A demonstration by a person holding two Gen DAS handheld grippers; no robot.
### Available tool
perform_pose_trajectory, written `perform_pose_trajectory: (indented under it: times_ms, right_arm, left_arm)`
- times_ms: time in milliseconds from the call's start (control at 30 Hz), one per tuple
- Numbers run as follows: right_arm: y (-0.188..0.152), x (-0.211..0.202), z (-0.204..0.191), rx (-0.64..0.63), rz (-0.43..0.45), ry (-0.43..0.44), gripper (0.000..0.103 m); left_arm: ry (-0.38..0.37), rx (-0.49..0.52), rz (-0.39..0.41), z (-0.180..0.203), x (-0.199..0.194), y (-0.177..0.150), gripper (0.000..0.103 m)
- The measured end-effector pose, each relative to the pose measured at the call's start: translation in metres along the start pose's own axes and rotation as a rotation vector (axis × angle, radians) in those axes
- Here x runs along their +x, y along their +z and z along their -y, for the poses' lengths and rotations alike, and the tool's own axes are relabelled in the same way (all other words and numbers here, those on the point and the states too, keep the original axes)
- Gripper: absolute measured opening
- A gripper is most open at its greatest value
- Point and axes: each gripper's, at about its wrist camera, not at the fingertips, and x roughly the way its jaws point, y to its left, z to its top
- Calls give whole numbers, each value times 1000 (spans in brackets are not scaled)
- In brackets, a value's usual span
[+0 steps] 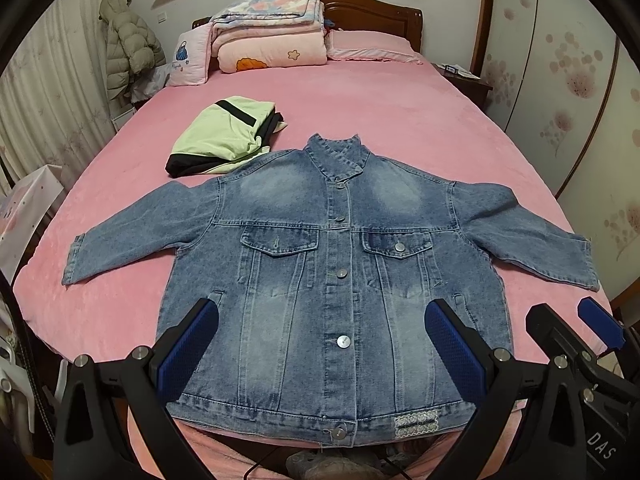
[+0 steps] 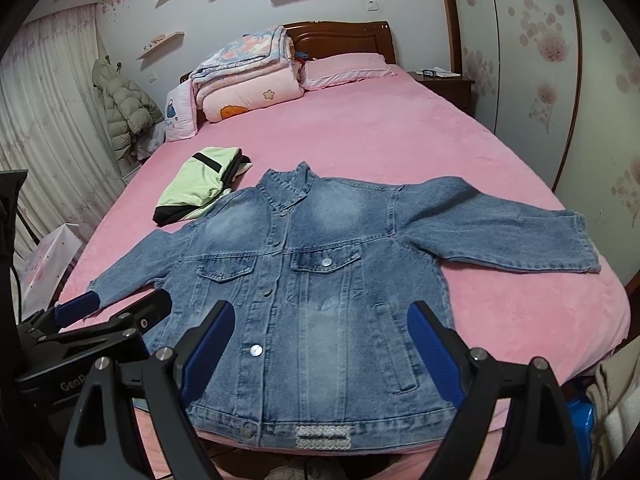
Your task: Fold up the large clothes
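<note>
Garment under work: denim jacket (image 1: 340,264), laid face up and buttoned on the pink bed (image 1: 400,120), collar toward the far end, hem at the near edge of the bed.
Body of jacket: flat, fully spread, no fold made in it.
Sleeves: left sleeve (image 1: 132,232) and right sleeve (image 1: 528,236) both stretched outward on the bed, neither brought in over the body.
Collar: standing slightly raised at the far end; the top of the placket appears open just below it.
Left gripper (image 1: 320,356): hovering above the hem area, fingers (image 1: 188,352) spread wide, holding nothing; no contact with the denim can be confirmed.
Right gripper (image 2: 320,356): also above the near part of the jacket, toward its right half, fingers (image 2: 436,356) spread wide, holding nothing.
Finished work, as judged: a folded light green and black garment (image 1: 224,136) lies on the bed to the far left, just beside the jacket's left shoulder; it looks already dealt with.
Other items: folded quilts (image 1: 268,32) and a pink pillow (image 1: 372,46) stacked at the headboard, well apart from the work.
Stage, as judged: jacket is laid out and ready; folding of this piece has not begun.
Remaining, as judged: sleeves to be turned in, body to be folded, bundle to be set with the green garment.
Concern: stiff denim and metal buttons may resist a crisp crease.
</note>
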Motion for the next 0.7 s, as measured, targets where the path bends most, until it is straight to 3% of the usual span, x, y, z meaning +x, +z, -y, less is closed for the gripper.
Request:
perform_pose_trajectory:
  times_ms: [700]
  right_arm:
    - [13, -19, 24, -39, 46, -99, 89]
  left_arm:
    - [4, 55, 47, 25, -13, 6, 102]
